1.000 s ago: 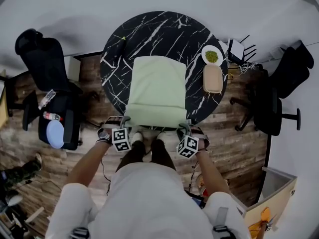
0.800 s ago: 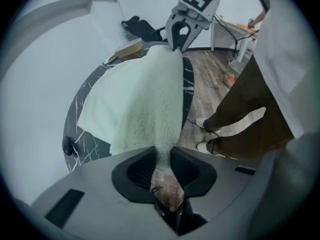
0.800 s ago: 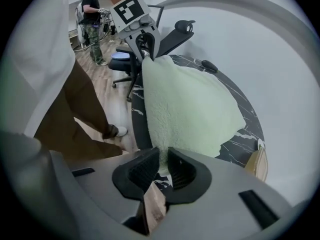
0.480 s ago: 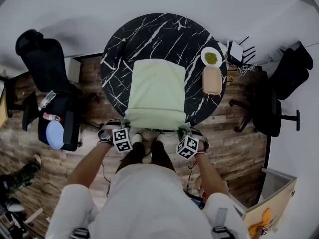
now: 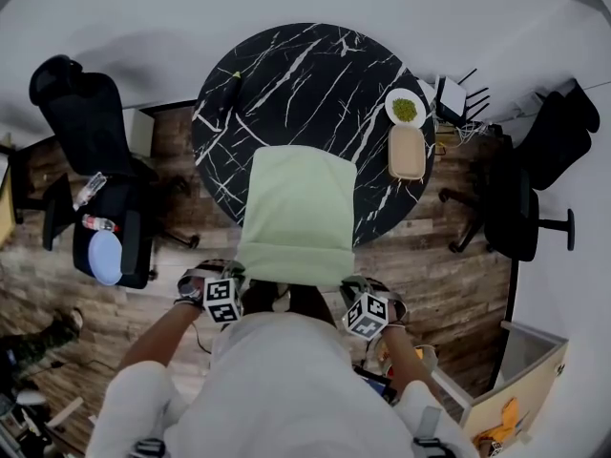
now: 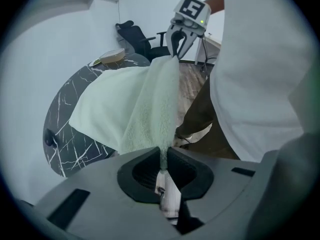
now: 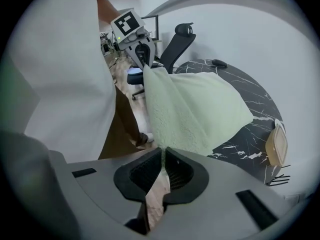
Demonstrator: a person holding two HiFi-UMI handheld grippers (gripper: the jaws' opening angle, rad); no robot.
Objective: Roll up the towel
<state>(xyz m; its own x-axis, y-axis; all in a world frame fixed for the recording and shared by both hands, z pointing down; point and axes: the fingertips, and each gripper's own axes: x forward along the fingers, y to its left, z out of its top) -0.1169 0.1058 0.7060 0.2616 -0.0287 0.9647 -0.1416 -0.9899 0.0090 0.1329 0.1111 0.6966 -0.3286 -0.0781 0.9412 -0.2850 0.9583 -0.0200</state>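
A pale green towel (image 5: 297, 208) lies across the near half of the round black marble table (image 5: 286, 65), and its near edge hangs past the rim toward me. My left gripper (image 5: 238, 275) has just closed and is shut on the towel's near left corner (image 6: 161, 149). My right gripper (image 5: 349, 284) has just closed too and is shut on the near right corner (image 7: 163, 151). The left gripper view shows the towel (image 6: 130, 104) stretched to the right gripper (image 6: 175, 53). The right gripper view shows the towel (image 7: 200, 109) stretched to the left gripper (image 7: 146, 64).
A white plate of green food (image 5: 405, 109) and a beige tray (image 5: 407, 151) sit at the table's right rim, a small dark object (image 5: 232, 84) at its left rim. Black office chairs stand left (image 5: 81, 113) and right (image 5: 530, 189). My legs are below the towel's edge.
Both grippers have drawn back toward my body and risen a little, holding the towel's near corners. The towel has slid toward me, and its far edge now lies nearer the table's middle.
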